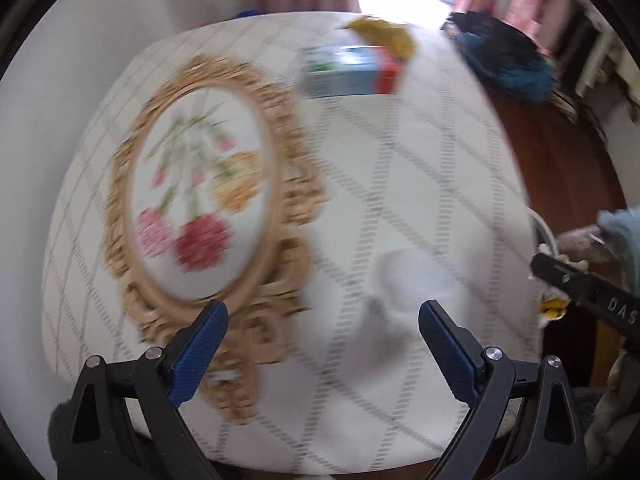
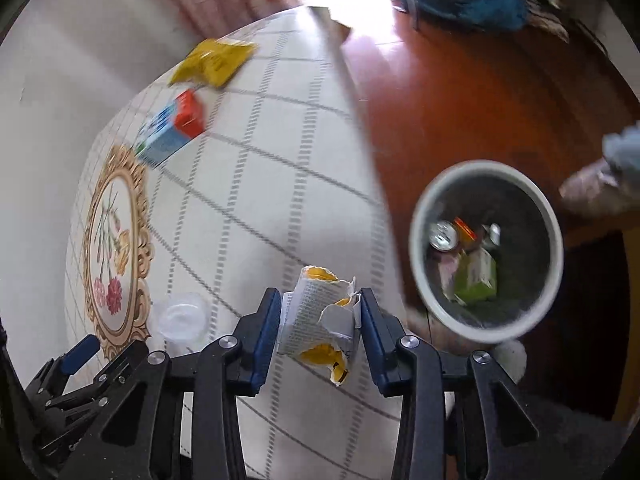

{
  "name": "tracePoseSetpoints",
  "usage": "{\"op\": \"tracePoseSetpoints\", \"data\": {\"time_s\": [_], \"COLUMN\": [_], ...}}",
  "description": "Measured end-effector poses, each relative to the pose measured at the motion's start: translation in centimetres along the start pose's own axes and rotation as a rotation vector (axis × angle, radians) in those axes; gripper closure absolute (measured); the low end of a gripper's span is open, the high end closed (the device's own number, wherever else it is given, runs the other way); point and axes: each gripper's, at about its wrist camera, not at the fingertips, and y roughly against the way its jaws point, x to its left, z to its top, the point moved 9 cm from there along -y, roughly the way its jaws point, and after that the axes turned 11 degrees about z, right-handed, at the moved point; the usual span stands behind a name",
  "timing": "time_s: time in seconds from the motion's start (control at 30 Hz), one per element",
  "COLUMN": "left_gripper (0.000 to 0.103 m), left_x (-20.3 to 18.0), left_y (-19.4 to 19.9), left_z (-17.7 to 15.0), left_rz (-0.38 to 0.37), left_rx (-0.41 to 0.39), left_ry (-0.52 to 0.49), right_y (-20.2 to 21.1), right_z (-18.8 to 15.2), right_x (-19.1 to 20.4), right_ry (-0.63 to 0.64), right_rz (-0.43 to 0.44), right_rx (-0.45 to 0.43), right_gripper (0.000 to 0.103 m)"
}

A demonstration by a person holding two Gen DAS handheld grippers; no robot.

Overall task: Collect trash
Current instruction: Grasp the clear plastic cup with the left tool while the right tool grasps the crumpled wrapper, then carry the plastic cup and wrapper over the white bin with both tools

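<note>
The right gripper (image 2: pixel 318 320) has its two blue pads pressed against the sides of one crumpled wrapper (image 2: pixel 320 316), white with print outside and yellow inside, which sits pinched between them just above the table (image 2: pixel 280 160). The left gripper (image 1: pixel 322 332) has its two fingers spread wide, with nothing between them; below them lies one clear plastic cup (image 1: pixel 404 280), blurred, on the checked cloth.

Further out on the table lie two more pieces of trash: one blue and white carton with a red end (image 2: pixel 172 130) and, beyond it near the far edge, one yellow packet (image 2: pixel 214 62). One oval embroidery in an ornate gold frame (image 1: pixel 204 200) lies flat on the cloth to the left of the cup.

Beside the table on the red-brown floor (image 2: pixel 460 92) stands one round white bin (image 2: pixel 420 216). Inside it are one drinks can, one green carton and a few smaller scraps that are too blurred to count. One hand (image 2: pixel 596 188) with a pale blue sleeve shows at the right edge, near the bin's rim.
</note>
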Motion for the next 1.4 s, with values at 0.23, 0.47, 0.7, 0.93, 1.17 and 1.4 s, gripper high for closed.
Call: {"op": "tracePoseSetpoints", "data": {"time_s": [0.23,0.47,0.7,0.93,1.17,1.4], "left_gripper": [0.016,0.066,0.066,0.066,0.066,0.066], "left_x": [-4.8,-4.9,-3.6,-5.1,-11.7,-20.0], "left_y": [-1.6,-1.7,1.2,6.9,11.5,10.9], "left_z": [1.3,1.8,2.3,5.5,8.9,10.7], "left_rz": [0.0,-0.006,-0.012,-0.063,-0.172,-0.319], "left_rx": [-0.012,-0.015,-0.076,-0.188,-0.258,-0.185], "left_ry": [-0.129,-0.124,-0.097,-0.109,-0.167,-0.212], "right_y": [1.9,2.5,3.2,6.6,11.8,14.4], "right_z": [-0.7,0.0,1.0,3.4,6.7,8.9], "right_x": [-3.5,-3.3,-1.5,-1.2,-4.8,-12.5], "right_ry": [-0.079,-0.072,-0.044,-0.031,-0.04,-0.085], "right_rz": [-0.016,-0.006,0.026,0.051,0.015,-0.079], "right_rx": [-0.017,-0.029,-0.047,-0.11,-0.188,-0.214], "right_gripper": [0.062,0.062,0.062,0.062,0.062,0.062]}}
